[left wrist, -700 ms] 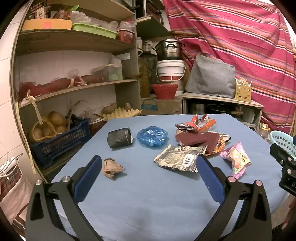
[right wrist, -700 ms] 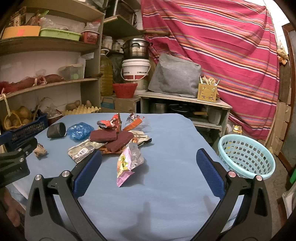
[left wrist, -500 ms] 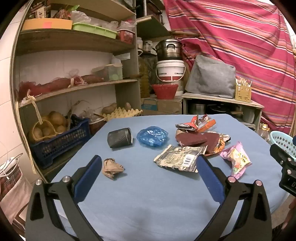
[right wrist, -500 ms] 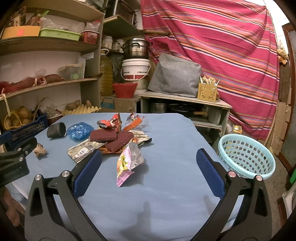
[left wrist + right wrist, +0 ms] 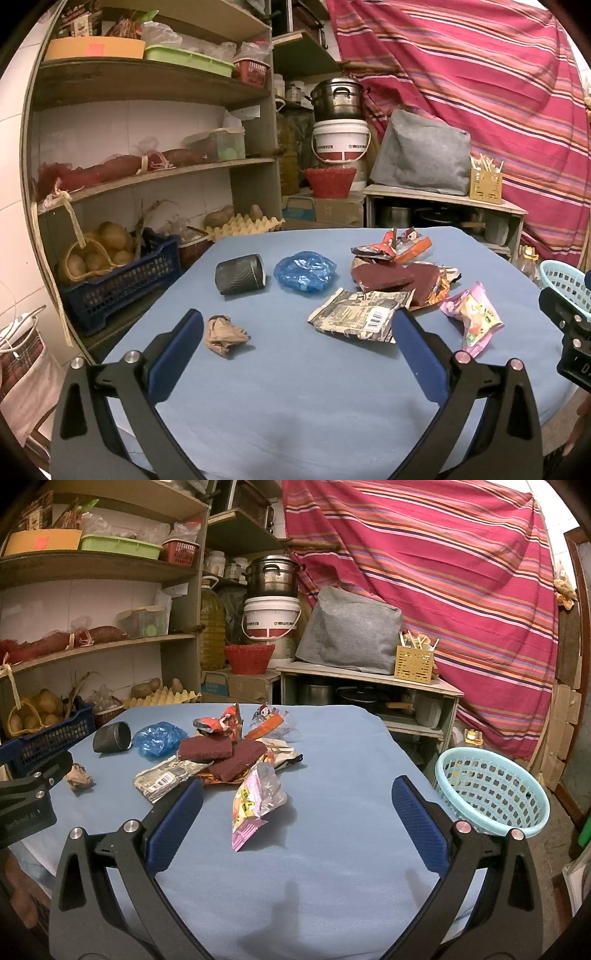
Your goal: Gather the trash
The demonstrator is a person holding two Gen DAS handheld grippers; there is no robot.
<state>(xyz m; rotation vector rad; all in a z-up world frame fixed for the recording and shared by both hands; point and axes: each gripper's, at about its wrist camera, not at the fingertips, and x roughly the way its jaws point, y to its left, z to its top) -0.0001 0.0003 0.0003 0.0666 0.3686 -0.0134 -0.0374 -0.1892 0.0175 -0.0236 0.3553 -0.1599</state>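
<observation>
Trash lies on a blue table [image 5: 295, 398]: a crumpled brown paper [image 5: 223, 334], a dark cup on its side [image 5: 240, 274], a blue plastic bag [image 5: 305, 271], a grey barcode wrapper [image 5: 360, 316], maroon packets [image 5: 391, 277] and a pink wrapper [image 5: 472, 319]. The pink wrapper [image 5: 256, 797] lies just ahead of my right gripper [image 5: 295, 827]. A light blue basket [image 5: 491, 790] stands beyond the table's right edge. My left gripper [image 5: 295, 347] is open and empty, its left finger beside the brown paper. My right gripper is open and empty.
Wooden shelves [image 5: 147, 177] with baskets of potatoes [image 5: 96, 254] stand left of the table. A low shelf with a grey bag [image 5: 347, 635] and pots is behind it. A striped curtain [image 5: 443, 572] hangs at the back.
</observation>
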